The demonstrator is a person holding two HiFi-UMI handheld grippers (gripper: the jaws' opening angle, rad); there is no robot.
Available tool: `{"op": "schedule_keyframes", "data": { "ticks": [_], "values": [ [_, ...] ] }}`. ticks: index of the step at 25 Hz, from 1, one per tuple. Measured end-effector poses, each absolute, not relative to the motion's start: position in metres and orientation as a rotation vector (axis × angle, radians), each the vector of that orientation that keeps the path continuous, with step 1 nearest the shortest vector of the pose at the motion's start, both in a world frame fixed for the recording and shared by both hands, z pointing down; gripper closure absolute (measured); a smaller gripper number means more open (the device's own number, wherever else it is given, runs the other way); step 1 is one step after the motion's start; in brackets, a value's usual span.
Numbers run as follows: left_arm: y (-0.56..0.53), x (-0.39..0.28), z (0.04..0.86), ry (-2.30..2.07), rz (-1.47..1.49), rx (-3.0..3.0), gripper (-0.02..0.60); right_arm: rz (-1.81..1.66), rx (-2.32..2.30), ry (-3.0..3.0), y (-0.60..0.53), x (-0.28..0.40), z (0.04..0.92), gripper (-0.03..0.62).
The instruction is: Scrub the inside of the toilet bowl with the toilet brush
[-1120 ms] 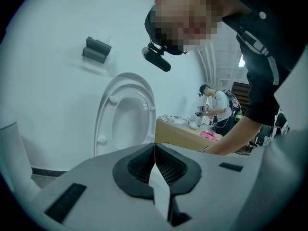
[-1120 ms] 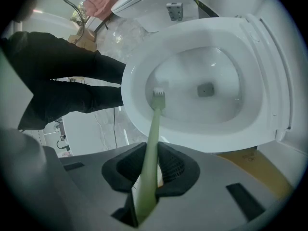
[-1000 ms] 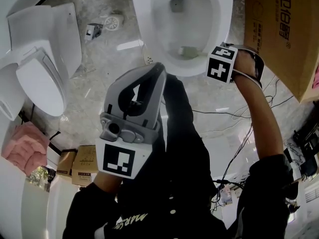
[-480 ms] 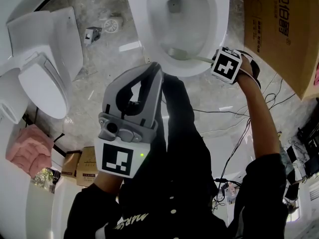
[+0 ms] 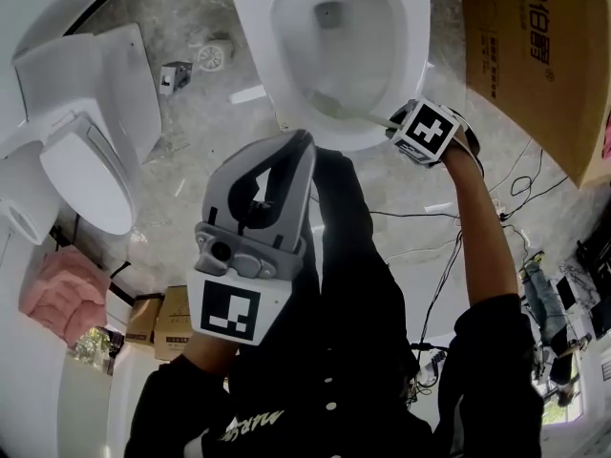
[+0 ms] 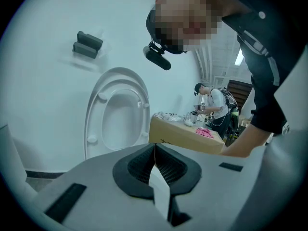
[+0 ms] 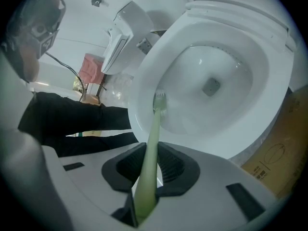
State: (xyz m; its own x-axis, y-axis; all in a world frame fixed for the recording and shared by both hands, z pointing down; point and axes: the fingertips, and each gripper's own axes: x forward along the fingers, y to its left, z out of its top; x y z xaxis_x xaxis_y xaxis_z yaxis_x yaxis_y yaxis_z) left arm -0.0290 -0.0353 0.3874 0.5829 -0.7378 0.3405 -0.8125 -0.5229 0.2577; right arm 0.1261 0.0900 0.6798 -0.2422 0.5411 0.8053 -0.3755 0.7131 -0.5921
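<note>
Our right gripper (image 7: 150,170) has its jaws drawn in narrow and clamped on the pale green handle of the toilet brush (image 7: 155,129). The handle runs straight out between the ribbed pads (image 7: 171,165). Its bristle head (image 7: 160,101) lies against the near inner wall of the toilet bowl (image 7: 269,47), just under the near rim and well short of the drain opening (image 7: 211,86) at the bowl's bottom. In the head view the gripper sits just outside the bowl's near rim, towards its right side.

Our left gripper (image 6: 155,160) has its jaws pressed together with nothing between them. It is raised on the near side of the bowl, outside it, and takes no part in the work.

We judge that we are in the scrubbing itself, with most of the bowl's wall yet to be covered. We hold the handle far from the head, so the bristles will tend to skate or twist unless we clamp firmly and lean them into the porcelain. We would sweep around the bowl's wall below the rim, then work down towards the drain opening, using short, slow strokes to avoid splashing. We would also keep the gripper body above the bowl's rim. A cardboard box (image 5: 535,55) stands close to the bowl's right side, which may limit our elbow room there.
</note>
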Motion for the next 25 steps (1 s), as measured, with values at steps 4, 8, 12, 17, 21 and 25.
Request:
{"op": "schedule_keyframes", "data": {
  "ticks": [4, 8, 12, 17, 21, 25],
  "values": [
    [-0.038, -0.025, 0.388, -1.245, 0.267, 2.43, 0.555, 0.926, -0.086, -1.632, 0.092, 0.119, 0.683, 0.505],
    [-0.04, -0.022, 0.388, -1.24, 0.267, 2.431, 0.555, 0.999, -0.036, -1.655, 0.099, 0.114, 0.686, 0.505],
    [-0.04, -0.017, 0.387, -1.233, 0.268, 2.433, 0.555, 1.073, 0.035, -1.694, 0.101, 0.105, 0.688, 0.505],
    [-0.041, -0.015, 0.387, -1.223, 0.273, 2.44, 0.555, 1.117, 0.117, -1.728, 0.097, 0.093, 0.695, 0.505],
    [-0.043, -0.015, 0.385, -1.228, 0.271, 2.438, 0.555, 1.164, 0.173, -1.746, 0.092, 0.084, 0.699, 0.503],
    [-0.044, -0.016, 0.385, -1.231, 0.264, 2.435, 0.555, 1.223, 0.224, -1.759, 0.085, 0.075, 0.701, 0.503]
  ]
}}
